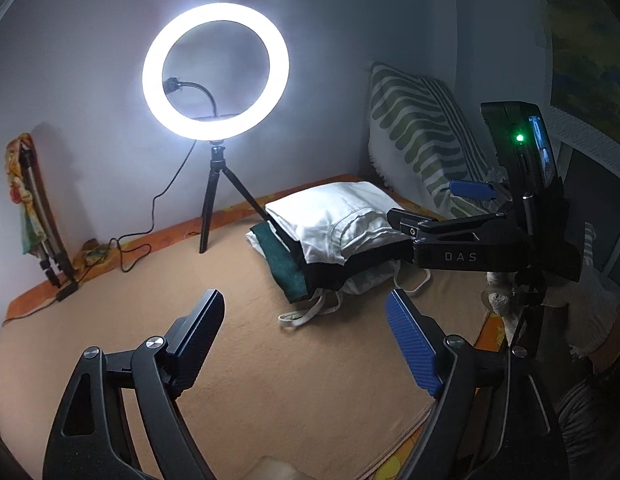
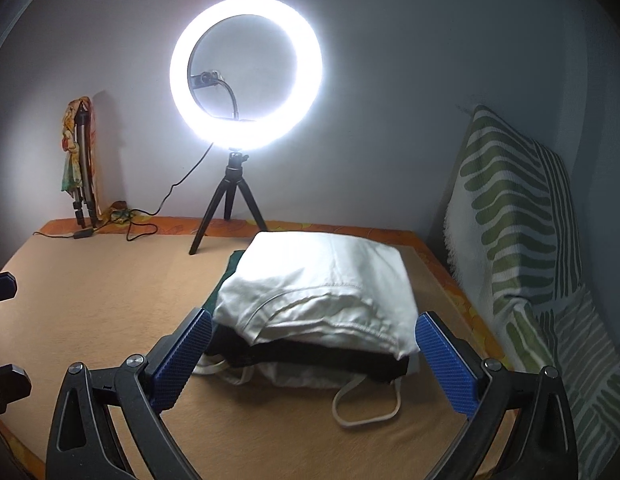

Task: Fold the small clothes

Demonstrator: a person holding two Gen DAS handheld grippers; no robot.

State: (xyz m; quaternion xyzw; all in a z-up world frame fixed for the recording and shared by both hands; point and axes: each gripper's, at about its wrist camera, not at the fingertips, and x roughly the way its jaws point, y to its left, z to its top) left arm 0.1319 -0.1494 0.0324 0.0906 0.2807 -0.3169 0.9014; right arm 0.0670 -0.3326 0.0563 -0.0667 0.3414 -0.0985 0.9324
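Right wrist view: folded stack (image 2: 317,300) sits just in front of the ring light (image 2: 246,72) on the tan blanket (image 2: 90,300), white piece on top, black, green and white under it, drawstrings trailing out the near side; looks parked there to keep the near blanket free for folding. Right gripper (image 2: 313,364) is wide open, jaws either side of the stack's near edge, no pad pressing it. Left gripper (image 1: 306,344) is open too, empty, over bare blanket nearer than the stack.
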